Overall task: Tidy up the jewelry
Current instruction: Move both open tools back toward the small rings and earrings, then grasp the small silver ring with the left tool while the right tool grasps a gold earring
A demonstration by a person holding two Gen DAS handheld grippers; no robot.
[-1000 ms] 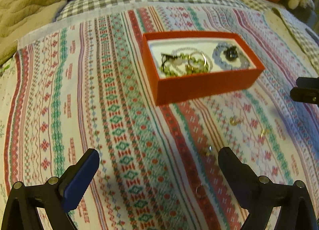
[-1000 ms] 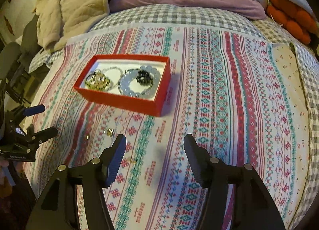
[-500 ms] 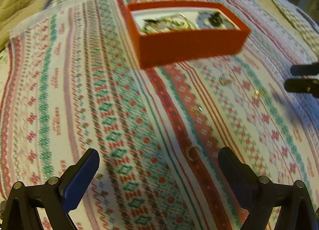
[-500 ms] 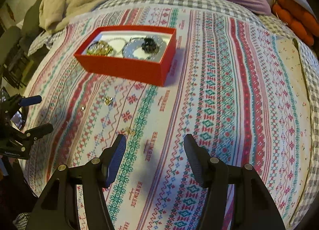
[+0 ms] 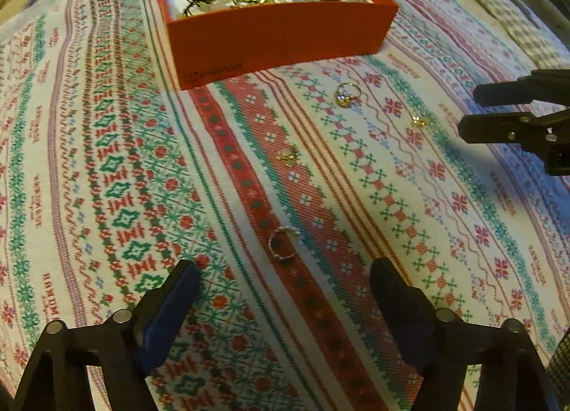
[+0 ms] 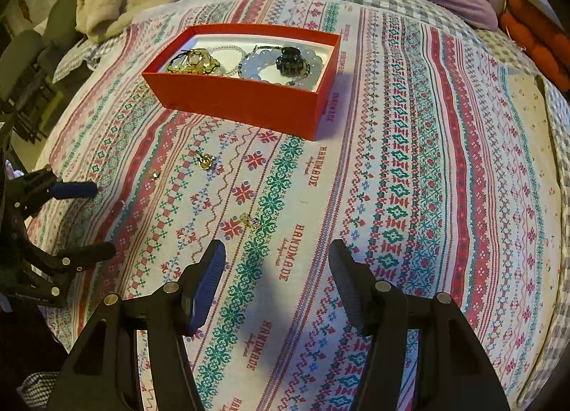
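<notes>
One silver ring (image 5: 283,244), just ahead of left gripper (image 5: 285,277)

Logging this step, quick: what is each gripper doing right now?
Left gripper: open, holding nothing.
Right gripper: open, holding nothing.

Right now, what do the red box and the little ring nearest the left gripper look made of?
The red box looks like matte cardboard: flat thin walls, white lining, no shine. The ring looks like silvery metal, with a glinting beaded rim, though plating cannot be ruled out.
</notes>
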